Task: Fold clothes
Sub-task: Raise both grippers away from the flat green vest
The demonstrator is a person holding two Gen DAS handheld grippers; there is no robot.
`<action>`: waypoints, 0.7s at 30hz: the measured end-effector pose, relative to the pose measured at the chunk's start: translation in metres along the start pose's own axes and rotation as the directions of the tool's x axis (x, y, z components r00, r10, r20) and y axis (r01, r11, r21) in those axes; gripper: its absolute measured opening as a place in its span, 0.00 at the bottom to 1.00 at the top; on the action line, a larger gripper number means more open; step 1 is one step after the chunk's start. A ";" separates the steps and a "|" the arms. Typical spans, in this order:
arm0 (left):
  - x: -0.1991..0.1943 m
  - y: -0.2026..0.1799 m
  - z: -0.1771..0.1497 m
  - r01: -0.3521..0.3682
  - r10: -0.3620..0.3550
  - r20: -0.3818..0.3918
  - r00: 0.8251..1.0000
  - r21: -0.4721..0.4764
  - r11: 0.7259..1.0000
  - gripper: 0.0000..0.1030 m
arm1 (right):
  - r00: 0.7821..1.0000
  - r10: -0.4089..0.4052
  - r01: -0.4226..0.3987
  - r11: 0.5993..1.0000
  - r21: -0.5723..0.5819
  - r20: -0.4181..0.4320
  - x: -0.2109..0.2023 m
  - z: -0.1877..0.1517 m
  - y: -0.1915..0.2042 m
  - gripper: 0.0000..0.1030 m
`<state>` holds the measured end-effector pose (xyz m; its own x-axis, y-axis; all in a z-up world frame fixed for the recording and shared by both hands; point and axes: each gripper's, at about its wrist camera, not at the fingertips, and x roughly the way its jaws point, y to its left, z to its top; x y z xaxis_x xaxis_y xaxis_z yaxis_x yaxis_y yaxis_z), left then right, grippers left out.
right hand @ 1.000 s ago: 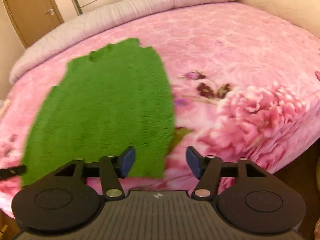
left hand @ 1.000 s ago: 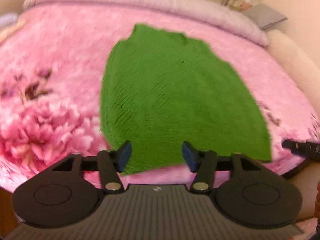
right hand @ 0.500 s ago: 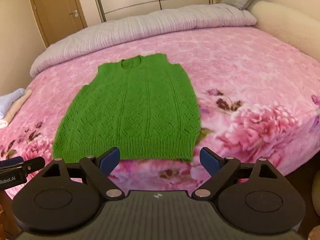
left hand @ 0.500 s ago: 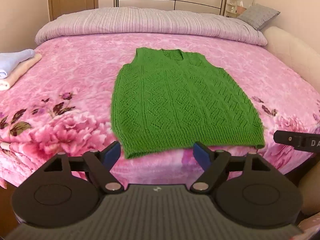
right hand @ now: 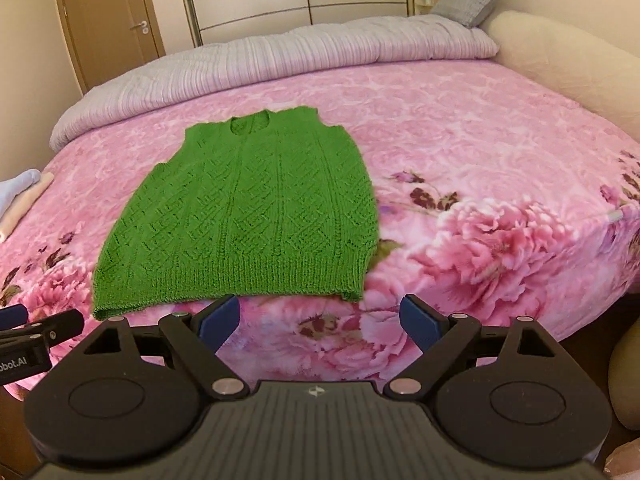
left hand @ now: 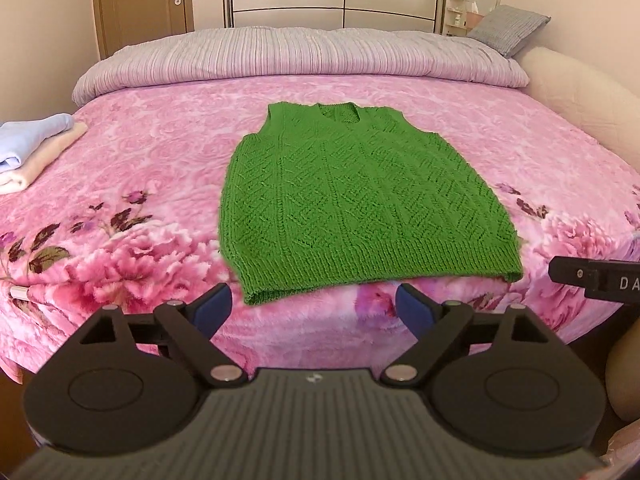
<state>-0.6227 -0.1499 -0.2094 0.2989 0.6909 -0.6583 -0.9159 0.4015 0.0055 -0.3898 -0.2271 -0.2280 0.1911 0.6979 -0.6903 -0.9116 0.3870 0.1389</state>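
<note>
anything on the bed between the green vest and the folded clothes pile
Nothing: only bare pink floral blanket separates the green vest from the folded clothes, clearest in the left wrist view.

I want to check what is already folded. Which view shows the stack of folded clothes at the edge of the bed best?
The left wrist view: the stack of folded clothes, light blue on cream, shows both layers at the left edge of the pink floral blanket. The right wrist view catches only a sliver at its left border.

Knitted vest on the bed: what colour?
Bright green vest, openwork diamond knit; clearest in the left wrist view.
</note>
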 end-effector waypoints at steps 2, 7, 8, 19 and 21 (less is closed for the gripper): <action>-0.001 0.000 -0.001 0.002 -0.002 0.003 1.000 0.001 1.000 0.85 | 1.000 0.006 -0.006 1.000 -0.002 0.007 -0.003 -0.001 0.001 0.87; -0.002 0.003 -0.002 0.024 -0.024 0.009 1.000 -0.003 1.000 0.86 | 1.000 0.015 -0.015 1.000 0.003 0.011 -0.004 -0.002 -0.001 0.87; -0.001 0.004 -0.002 0.032 -0.032 0.009 0.999 -0.005 0.999 0.86 | 1.000 0.016 -0.016 1.000 0.006 0.008 -0.002 -0.002 -0.001 0.87; 0.064 0.042 0.019 0.164 -0.162 -0.069 0.984 0.022 0.986 0.72 | 0.994 0.011 -0.009 1.000 0.025 -0.110 0.056 0.009 -0.013 0.87; 0.082 0.052 0.030 0.191 -0.189 -0.093 0.978 0.010 0.982 0.57 | 0.992 0.018 -0.015 1.000 0.025 -0.123 0.067 0.017 -0.015 0.87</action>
<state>-0.6374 -0.0544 -0.2408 0.4406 0.5439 -0.7142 -0.8393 0.5319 -0.1126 -0.3568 -0.1760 -0.2644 0.1283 0.6252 -0.7698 -0.9051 0.3911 0.1668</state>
